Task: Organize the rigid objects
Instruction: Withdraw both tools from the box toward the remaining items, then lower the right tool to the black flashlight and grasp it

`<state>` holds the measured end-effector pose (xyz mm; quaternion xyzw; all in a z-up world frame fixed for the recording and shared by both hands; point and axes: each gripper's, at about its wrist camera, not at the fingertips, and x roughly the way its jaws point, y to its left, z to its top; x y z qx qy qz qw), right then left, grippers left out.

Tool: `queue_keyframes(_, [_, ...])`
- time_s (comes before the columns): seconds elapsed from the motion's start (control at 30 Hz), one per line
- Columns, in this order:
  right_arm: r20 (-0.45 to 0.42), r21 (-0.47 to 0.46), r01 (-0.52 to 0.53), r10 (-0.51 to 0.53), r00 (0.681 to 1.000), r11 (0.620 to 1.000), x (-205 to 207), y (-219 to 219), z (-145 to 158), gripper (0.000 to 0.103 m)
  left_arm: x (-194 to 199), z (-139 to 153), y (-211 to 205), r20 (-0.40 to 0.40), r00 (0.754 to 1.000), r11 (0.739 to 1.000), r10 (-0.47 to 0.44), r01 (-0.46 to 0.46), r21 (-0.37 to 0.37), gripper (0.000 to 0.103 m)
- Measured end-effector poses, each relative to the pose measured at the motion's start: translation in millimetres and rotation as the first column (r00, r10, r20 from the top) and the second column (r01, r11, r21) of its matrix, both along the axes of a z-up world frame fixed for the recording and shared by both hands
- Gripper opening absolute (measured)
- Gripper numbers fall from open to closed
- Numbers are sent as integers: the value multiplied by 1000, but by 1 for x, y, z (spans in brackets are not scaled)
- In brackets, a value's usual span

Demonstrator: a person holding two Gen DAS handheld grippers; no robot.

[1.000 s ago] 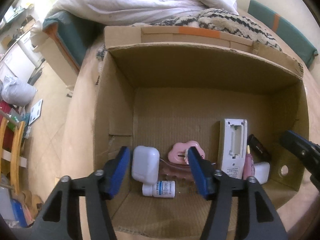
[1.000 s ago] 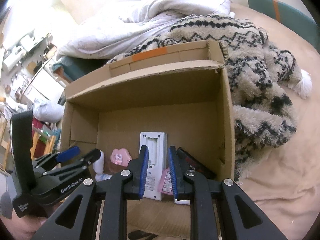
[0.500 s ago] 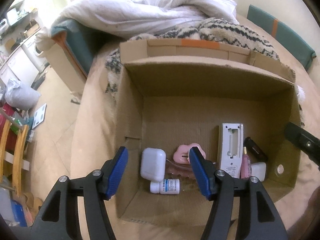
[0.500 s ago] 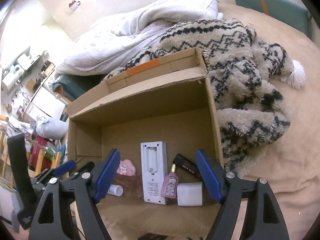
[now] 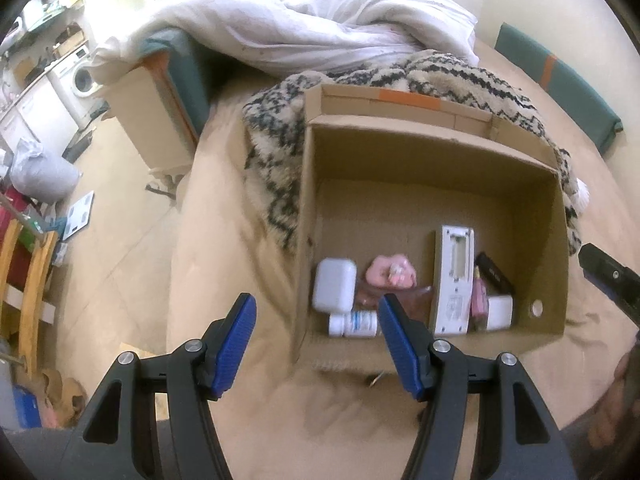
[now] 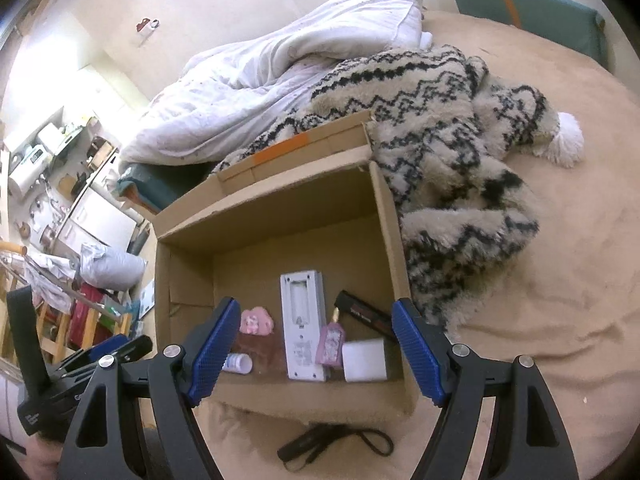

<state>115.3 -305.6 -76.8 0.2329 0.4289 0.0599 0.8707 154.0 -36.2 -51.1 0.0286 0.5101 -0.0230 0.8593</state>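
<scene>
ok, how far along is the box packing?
Mostly done: remote, perfume bottle, pill bottle and white case lie in the cardboard box. Left gripper and right gripper are open and empty. Left: a black strap on the bed.

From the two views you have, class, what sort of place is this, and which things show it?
Probably a bedroom in a small flat: a box sits on a bed with a white duvet and patterned blanket, and a washing machine stands nearby.
</scene>
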Motion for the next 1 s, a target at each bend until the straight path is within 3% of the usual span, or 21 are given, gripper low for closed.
queue_keyframes(0.27, [-10, -19, 0, 0, 1000, 1000, -30, 1, 2, 82, -23, -8, 27, -51, 997, 997, 61, -64, -47, 60])
queue_keyframes(0.53, [-111, -54, -54, 48, 993, 997, -47, 18, -20, 83, -28, -24, 33, -79, 993, 995, 84, -88, -49, 61])
queue_keyframes(0.67, [-192, -101, -91, 70, 979, 991, -43, 27, -39, 97, -28, -26, 35, -83, 991, 993, 104, -109, -50, 61])
queue_keyframes(0.87, [-377, -148, -215, 146, 915, 965, -27, 53, -85, 97, -26, -24, 41, -97, 988, 987, 121, -130, -90, 61])
queue_keyframes(0.93, [-433, -173, -294, 195, 880, 940, -22, 69, -101, 97, -26, -24, 42, -98, 987, 987, 128, -136, -83, 61])
queue_keyframes(1.0, [-473, -202, -412, 280, 835, 888, -18, 92, -113, 97, -25, -24, 42, -106, 986, 987, 125, -135, -87, 61])
